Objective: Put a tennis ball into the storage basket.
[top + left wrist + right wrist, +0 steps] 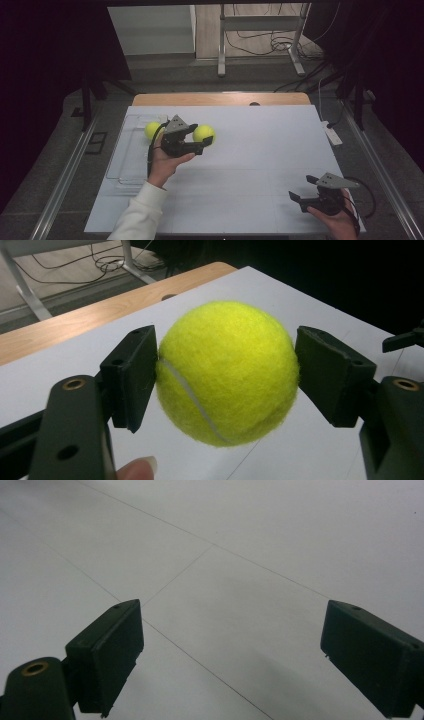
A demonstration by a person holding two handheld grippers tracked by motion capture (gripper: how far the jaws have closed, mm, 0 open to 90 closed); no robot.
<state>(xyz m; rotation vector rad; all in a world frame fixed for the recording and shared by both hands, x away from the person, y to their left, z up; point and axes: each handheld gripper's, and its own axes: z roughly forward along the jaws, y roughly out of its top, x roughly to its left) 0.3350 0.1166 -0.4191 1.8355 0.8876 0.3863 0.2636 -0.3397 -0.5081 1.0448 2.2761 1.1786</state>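
My left gripper (202, 136) is shut on a yellow tennis ball (204, 133) and holds it just above the white table, left of centre. In the left gripper view both pads press the sides of the ball (227, 372), which sits between the jaws of the left gripper (226, 377). A second yellow tennis ball (151, 130) lies at the far end of a clear tray (120, 152), behind the left hand. My right gripper (303, 188) rests near the front right corner, open with nothing in it. Between the jaws of the right gripper (230, 650) there is bare table.
The clear tray runs along the table's left side. A white power strip (332, 135) lies off the right edge. The wooden table edge (220, 98) borders the far side of the white surface (260, 150). Dark curtains flank both sides.
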